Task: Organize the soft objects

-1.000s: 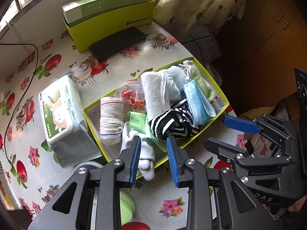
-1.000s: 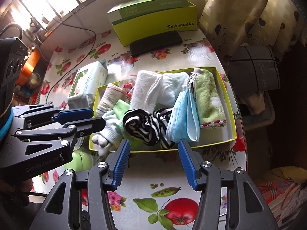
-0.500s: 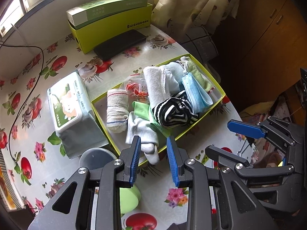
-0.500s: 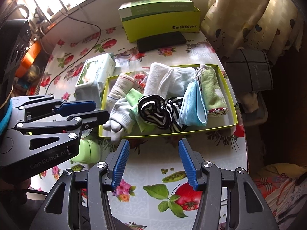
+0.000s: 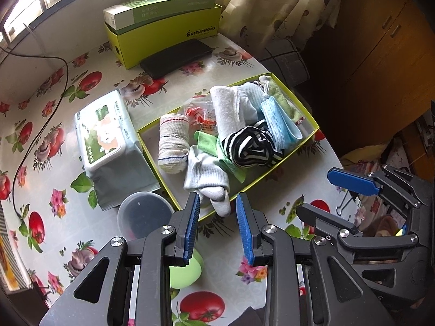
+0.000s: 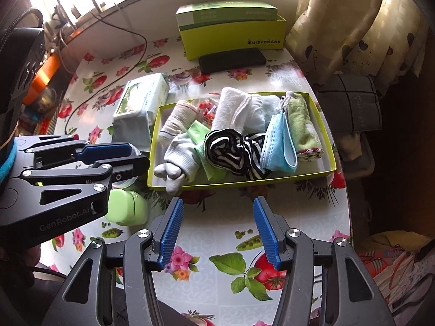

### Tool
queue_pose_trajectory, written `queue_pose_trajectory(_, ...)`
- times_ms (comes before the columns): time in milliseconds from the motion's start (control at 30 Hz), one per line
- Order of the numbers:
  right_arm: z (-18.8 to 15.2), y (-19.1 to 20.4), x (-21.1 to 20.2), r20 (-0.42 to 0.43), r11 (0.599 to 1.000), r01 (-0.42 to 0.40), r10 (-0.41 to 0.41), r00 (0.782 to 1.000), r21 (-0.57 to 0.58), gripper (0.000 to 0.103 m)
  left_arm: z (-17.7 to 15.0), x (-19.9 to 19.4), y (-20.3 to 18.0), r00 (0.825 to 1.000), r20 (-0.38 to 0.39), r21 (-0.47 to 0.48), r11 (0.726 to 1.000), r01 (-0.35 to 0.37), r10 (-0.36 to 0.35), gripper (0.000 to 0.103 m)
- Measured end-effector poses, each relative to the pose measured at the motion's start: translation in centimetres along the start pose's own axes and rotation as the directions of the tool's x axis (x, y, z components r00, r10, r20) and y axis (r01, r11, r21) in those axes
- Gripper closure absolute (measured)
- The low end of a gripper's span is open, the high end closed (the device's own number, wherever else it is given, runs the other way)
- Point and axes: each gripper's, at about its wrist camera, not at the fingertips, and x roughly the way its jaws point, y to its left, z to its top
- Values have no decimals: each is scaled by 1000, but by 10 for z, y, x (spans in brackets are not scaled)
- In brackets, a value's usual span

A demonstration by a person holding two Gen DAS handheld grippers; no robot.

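A shallow yellow-green box (image 5: 310, 115) (image 6: 327, 146) on the flowered table holds soft items: a rolled beige sock (image 5: 172, 144), a grey-white sock (image 5: 206, 179) (image 6: 176, 160) hanging over the near rim, a striped black-and-white cloth (image 5: 248, 148) (image 6: 228, 153), a white towel (image 5: 227, 108), a blue face mask (image 5: 281, 125) (image 6: 277, 146) and a green towel (image 6: 303, 125). My left gripper (image 5: 217, 225) is open and empty, just short of the box's near rim. My right gripper (image 6: 217, 231) is open and empty, further back over the table.
A wet-wipes pack (image 5: 108, 138) lies left of the box. A lidded plastic tub (image 5: 144, 214) and a green round case (image 6: 125, 207) sit near the left gripper. A large green carton (image 5: 165, 27) and a black phone (image 5: 176, 57) are at the back. The table edge drops off at right.
Both grippers have pulled back and up from the box, so it looks smaller and farther. Their jaws stayed open. The items in the box have not moved.
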Motion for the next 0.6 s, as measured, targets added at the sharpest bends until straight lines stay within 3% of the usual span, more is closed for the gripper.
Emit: queue_pose_trajectory(600,-5,-2,17,-18,1000,-29,29,999,-7,48,2,14,-1,999,-21,0,999,-39,39,74)
